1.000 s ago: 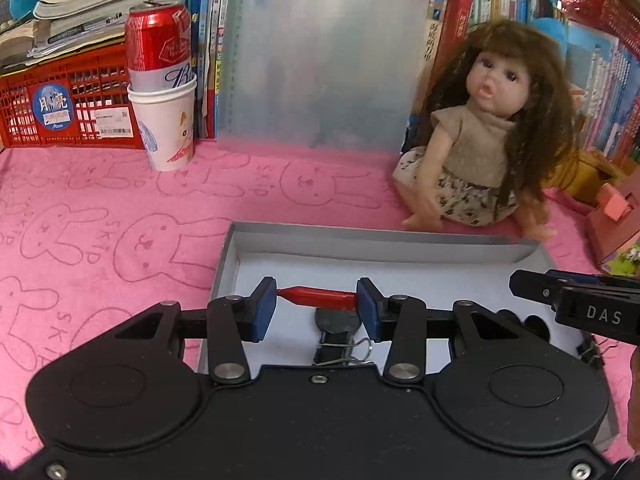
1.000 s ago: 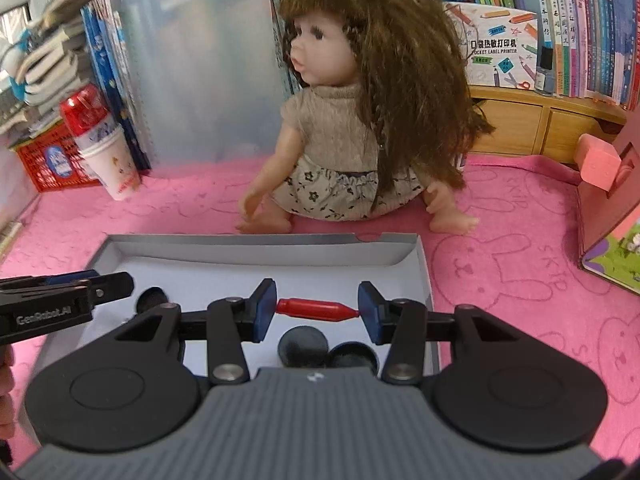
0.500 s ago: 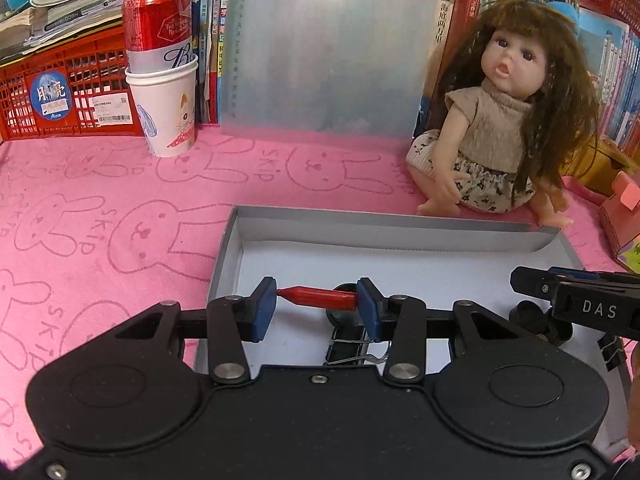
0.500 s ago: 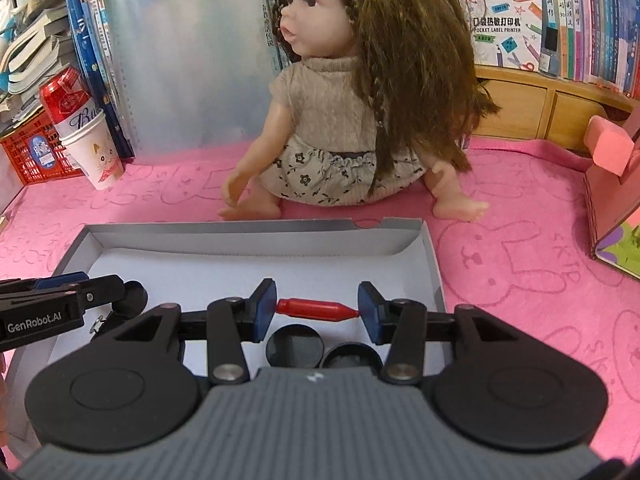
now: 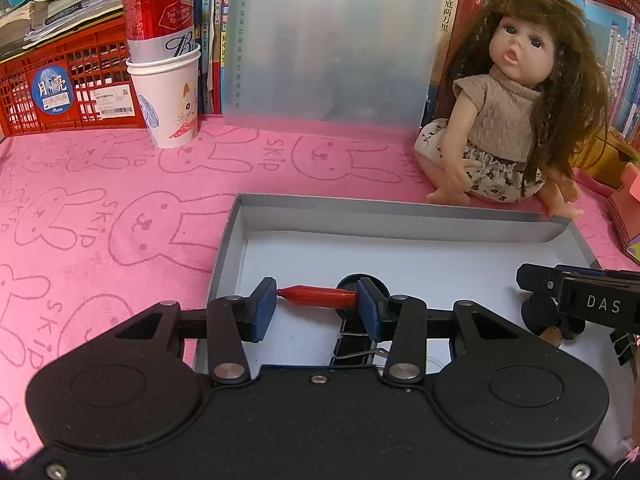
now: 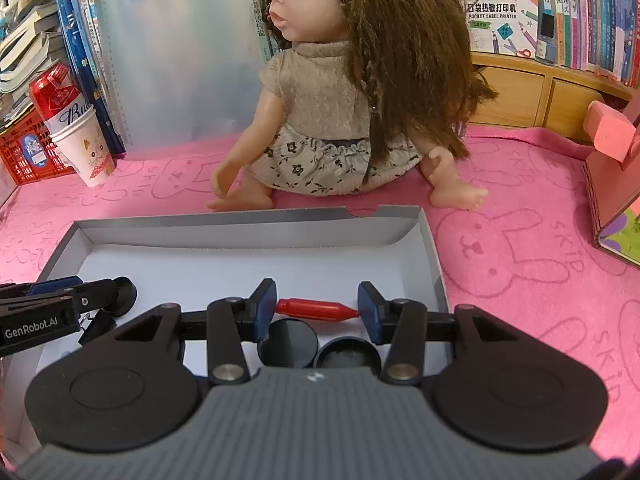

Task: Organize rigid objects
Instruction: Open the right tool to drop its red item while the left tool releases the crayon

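Observation:
A shallow grey cardboard box (image 5: 400, 216) (image 6: 240, 224) lies on the pink cloth. My left gripper (image 5: 317, 299) is shut on a red pen cap (image 5: 318, 296), held crosswise between its blue pads over the box's left part. My right gripper (image 6: 317, 307) is shut on a second red pen cap (image 6: 316, 309) over the box's right part. In the box lie black round lids (image 6: 289, 342) (image 6: 347, 354) (image 5: 362, 284) and black binder clips (image 5: 352, 350). Each gripper shows at the edge of the other's view, the right one (image 5: 580, 300) and the left one (image 6: 52, 312).
A doll (image 5: 508, 120) (image 6: 352, 100) sits just behind the box. A red can in a white paper cup (image 5: 166, 76) stands at the back left by a red crate (image 5: 60, 84). Books and a frosted plastic sheet (image 5: 328, 40) line the back. A pink wooden box (image 6: 616, 184) stands right.
Both grippers have drawn back and up slightly from the doll, each still holding its red pen cap. The box contents have not moved.

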`<state>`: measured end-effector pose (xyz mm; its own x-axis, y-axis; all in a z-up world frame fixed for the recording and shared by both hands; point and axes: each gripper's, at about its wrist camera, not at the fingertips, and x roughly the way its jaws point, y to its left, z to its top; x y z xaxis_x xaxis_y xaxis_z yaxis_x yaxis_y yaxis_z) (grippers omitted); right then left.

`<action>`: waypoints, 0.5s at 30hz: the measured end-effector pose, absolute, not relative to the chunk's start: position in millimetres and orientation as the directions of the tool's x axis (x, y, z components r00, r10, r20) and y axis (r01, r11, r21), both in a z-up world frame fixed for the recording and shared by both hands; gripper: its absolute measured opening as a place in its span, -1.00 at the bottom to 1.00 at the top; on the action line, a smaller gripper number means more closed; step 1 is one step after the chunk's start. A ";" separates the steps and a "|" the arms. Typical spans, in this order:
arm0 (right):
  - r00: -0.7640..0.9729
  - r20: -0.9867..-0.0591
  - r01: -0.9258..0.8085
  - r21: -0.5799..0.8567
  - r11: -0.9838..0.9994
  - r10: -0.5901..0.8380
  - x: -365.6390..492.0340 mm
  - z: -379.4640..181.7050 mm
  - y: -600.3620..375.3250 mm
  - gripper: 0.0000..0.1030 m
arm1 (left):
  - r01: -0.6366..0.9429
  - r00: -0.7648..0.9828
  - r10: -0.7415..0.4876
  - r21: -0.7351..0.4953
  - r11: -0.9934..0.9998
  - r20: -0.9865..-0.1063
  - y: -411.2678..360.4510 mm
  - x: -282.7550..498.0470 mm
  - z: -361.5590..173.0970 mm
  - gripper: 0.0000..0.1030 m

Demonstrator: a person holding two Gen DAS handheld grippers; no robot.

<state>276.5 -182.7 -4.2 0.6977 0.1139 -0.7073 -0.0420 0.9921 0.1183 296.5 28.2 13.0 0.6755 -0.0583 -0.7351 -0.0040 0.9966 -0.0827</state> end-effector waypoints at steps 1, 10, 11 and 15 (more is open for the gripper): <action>0.697 -0.708 -0.041 0.117 0.992 0.113 276.5 -4.6 -182.5 0.00 | -0.004 0.675 -0.058 -0.083 0.997 -0.735 28.2 296.5 12.9 -0.18; 0.698 -0.707 -0.043 0.117 0.992 0.114 276.8 -5.4 -181.6 0.03 | -0.002 0.677 -0.051 -0.072 0.997 -0.735 26.9 297.2 11.6 -0.18; 0.698 -0.707 -0.043 0.117 0.992 0.114 276.8 -5.4 -181.6 0.03 | -0.002 0.677 -0.051 -0.071 0.998 -0.735 26.8 297.2 11.8 -0.18; 0.698 -0.706 -0.043 0.123 0.991 0.118 276.8 -5.2 -180.3 0.21 | 0.002 0.677 -0.056 -0.074 0.997 -0.734 27.2 297.0 12.0 -0.11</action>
<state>276.8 -180.3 -5.2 0.6981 0.1182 -0.7062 -0.0433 0.9914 0.1232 297.0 27.2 12.0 0.6771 -0.0559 -0.7338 0.0021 0.9973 -0.0740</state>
